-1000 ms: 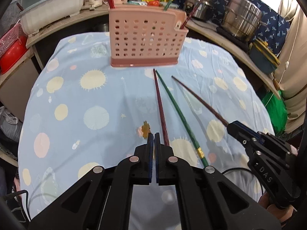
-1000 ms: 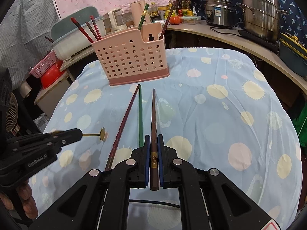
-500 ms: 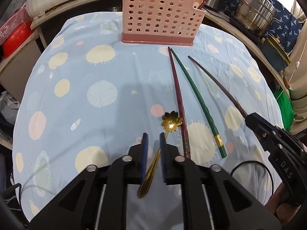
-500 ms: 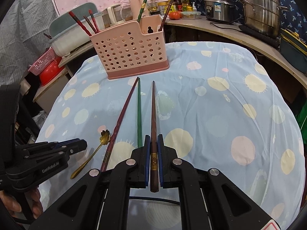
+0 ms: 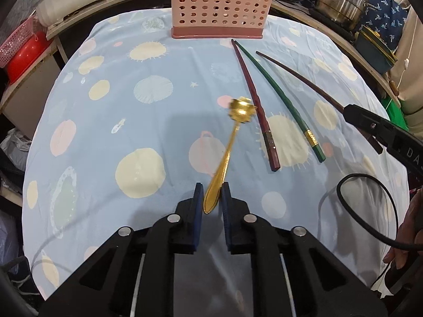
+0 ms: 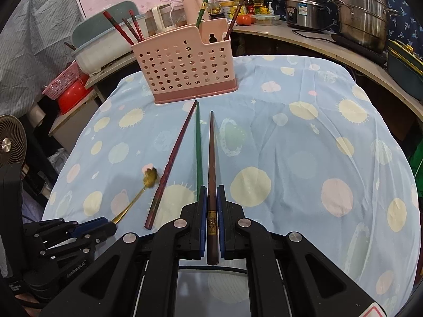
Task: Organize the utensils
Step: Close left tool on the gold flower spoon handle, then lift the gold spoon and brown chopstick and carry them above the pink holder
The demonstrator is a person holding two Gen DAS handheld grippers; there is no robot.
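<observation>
A gold spoon with a flower-shaped bowl (image 5: 230,142) lies on the blue spotted cloth, its bowel blurred; its handle end sits between the fingers of my left gripper (image 5: 212,194), which is open around it. The spoon also shows in the right wrist view (image 6: 142,187). My right gripper (image 6: 211,195) is shut on a brown chopstick (image 6: 211,158) that points at the pink perforated utensil basket (image 6: 185,74). A dark red chopstick (image 5: 253,100) and a green chopstick (image 5: 277,92) lie side by side on the cloth. The basket (image 5: 219,8) holds several chopsticks.
A curved counter behind the table carries steel pots (image 6: 362,13), bottles and a pale tub (image 6: 97,50). A red bowl and pink crate (image 5: 18,52) sit at the left. A fan (image 6: 10,142) stands left of the table. A black cable (image 5: 370,211) loops near the right gripper.
My left gripper has opened wider and drawn back, and the gold spoon has dropped from it to the cloth. My right gripper keeps hold of the brown chopstick.
</observation>
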